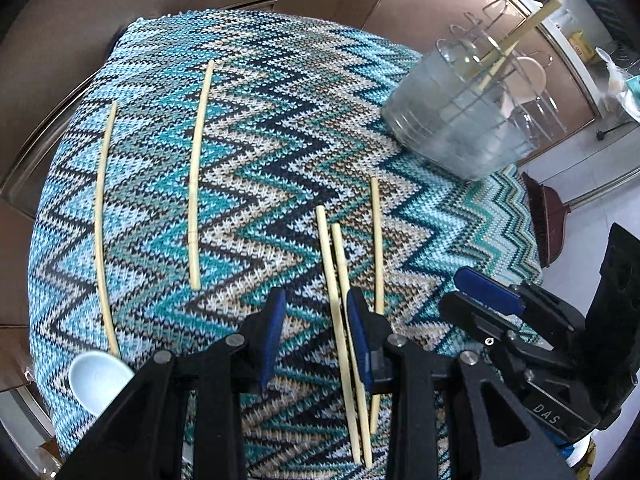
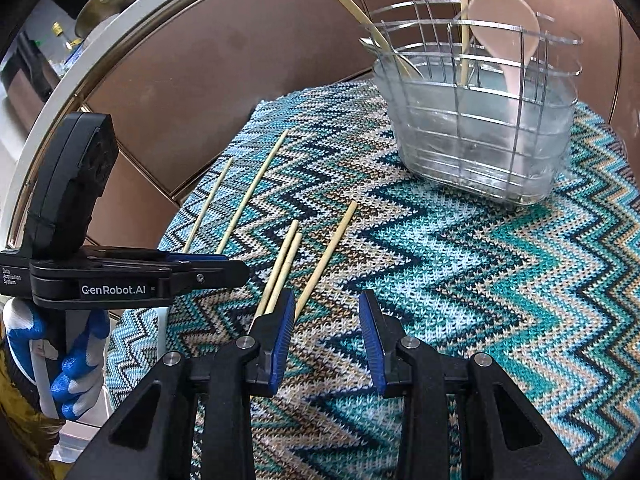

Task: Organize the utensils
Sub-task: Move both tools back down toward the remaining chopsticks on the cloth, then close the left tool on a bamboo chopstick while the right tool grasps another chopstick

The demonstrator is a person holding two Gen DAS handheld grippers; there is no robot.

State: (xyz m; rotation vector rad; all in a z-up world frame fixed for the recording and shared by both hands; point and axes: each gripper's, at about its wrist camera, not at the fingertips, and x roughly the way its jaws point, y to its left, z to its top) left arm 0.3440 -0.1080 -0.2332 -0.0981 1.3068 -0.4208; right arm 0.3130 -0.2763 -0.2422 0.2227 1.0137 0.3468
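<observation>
1. Five chopsticks lie loose on the zigzag cloth covering the worktop; a touching pair lies in the middle.
2. The left claw stands part open, holding nothing, with the pair between its blue pads.
3. The right claw is part open and empty over bare cloth.
4. The wire basket at the far edge holds chopsticks and a pink spoon.

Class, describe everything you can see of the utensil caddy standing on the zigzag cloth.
The utensil caddy is a silver wire basket around a cloudy translucent plastic liner. It stands upright at the far side of the zigzag knitted cloth. Inside lean a pale pink flat spoon and a few bamboo chopsticks, their ends rising above the rim. Neither gripper touches it.
</observation>
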